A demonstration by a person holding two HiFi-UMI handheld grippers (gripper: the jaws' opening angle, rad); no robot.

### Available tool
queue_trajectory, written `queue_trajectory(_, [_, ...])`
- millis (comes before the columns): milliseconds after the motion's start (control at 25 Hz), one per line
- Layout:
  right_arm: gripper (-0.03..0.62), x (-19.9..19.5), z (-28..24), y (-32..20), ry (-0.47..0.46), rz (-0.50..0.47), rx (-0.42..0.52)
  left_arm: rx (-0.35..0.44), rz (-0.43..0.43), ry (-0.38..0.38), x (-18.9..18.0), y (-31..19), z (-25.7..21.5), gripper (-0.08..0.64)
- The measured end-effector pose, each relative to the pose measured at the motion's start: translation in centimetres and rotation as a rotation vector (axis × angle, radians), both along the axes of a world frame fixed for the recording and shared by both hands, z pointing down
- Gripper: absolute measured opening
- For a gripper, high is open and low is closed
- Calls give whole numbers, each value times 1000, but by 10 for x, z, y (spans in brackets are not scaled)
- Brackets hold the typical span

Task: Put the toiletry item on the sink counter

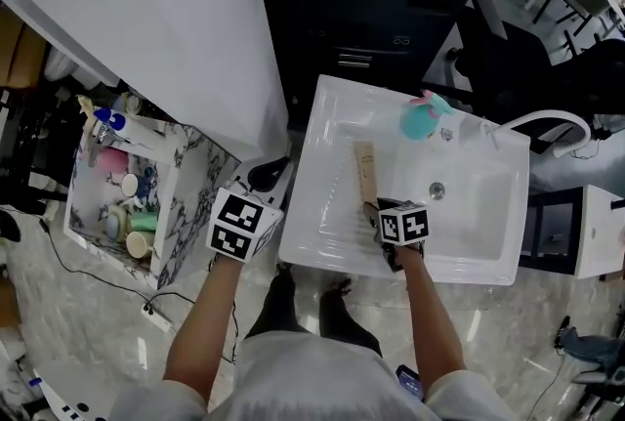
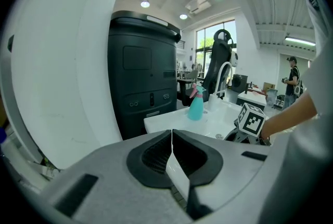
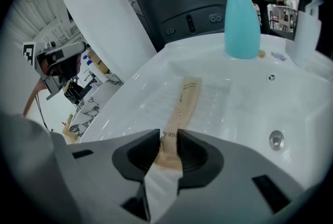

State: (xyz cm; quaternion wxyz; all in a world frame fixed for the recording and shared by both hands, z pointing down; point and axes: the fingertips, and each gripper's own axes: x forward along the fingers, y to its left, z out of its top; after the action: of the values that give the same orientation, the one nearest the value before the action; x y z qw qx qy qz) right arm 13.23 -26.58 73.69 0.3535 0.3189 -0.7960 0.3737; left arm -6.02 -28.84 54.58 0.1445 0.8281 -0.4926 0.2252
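Right gripper view shows the right gripper (image 3: 167, 137) with its jaws on both sides of the near end of a long tan packet (image 3: 183, 101). The jaws sit just beside its edges and do not seem to squeeze it, so it looks let go. The packet lies flat on the ribbed left part of the white sink (image 3: 156, 77) and points far toward the blue spray bottle (image 3: 242, 25). I think the step in hand is the letting go. To do it well, open the jaws a bit wider, then pull straight back to the near side and up, so the packet does not get dragged along. Keep it away from the drain (image 3: 276, 139) on the right. The left gripper (image 2: 171, 137) is closed tight with nothing in it, off to the left of the sink. It is hard to tell what is inside the packet or read its small print. Its near end is tucked under the jaws. In the head view the marker cube (image 1: 403, 224) covers the jaws.
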Motion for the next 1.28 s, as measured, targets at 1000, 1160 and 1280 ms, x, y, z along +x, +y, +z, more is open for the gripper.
queue_trajectory(1000, [126,64,-104,-19,-31,247,253,77,105,22,24,-21,-40,12])
queue_trajectory(1160, [109,77,-152,-30,-42,288,365,120,119,31,31,-30,-62,12])
queue_trajectory(1280, [91,90,-186,-35,-37,321,441,155,136,39,38,-34,-80,12])
